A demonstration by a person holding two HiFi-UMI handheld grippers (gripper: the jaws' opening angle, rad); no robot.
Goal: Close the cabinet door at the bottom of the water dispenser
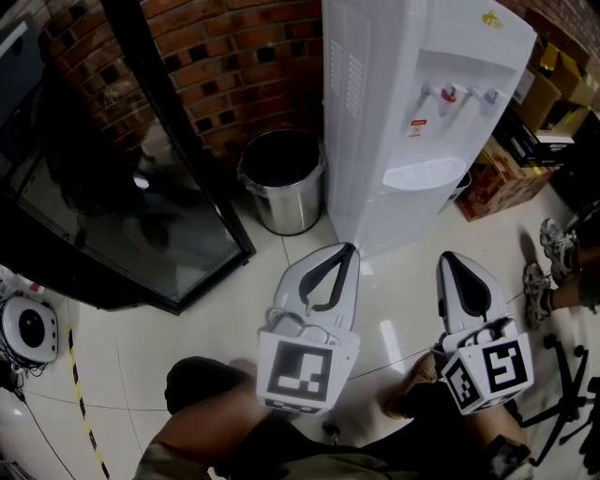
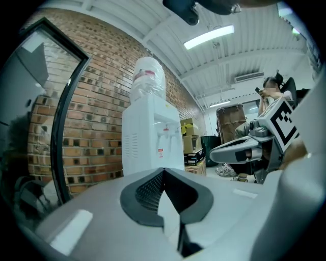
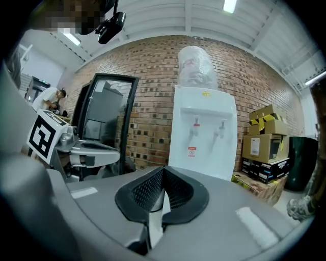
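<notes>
Indoors, tiled floor point(image 1: 178, 323), brick wall point(image 1: 234, 66), water dispenser point(image 1: 394, 112)

The white plastic left gripper point(image 1: 348, 250) and the white plastic right gripper point(image 1: 447, 256) sit side by side, pointing roughly level, each with jaws pressed together, seemingly empty.

I'm looking at a warehouse-like workroom: a bare brick wall point(image 3: 153, 76) is running ahead of my left tongs point(image 1: 349, 249), a ribbed white roof point(image 3: 183, 15) with a strip light point(image 2: 210, 36) is hanging overhead, and stacked cardboard boxes point(image 3: 266, 133) are sitting right of my right tongs point(image 1: 448, 257).
</notes>
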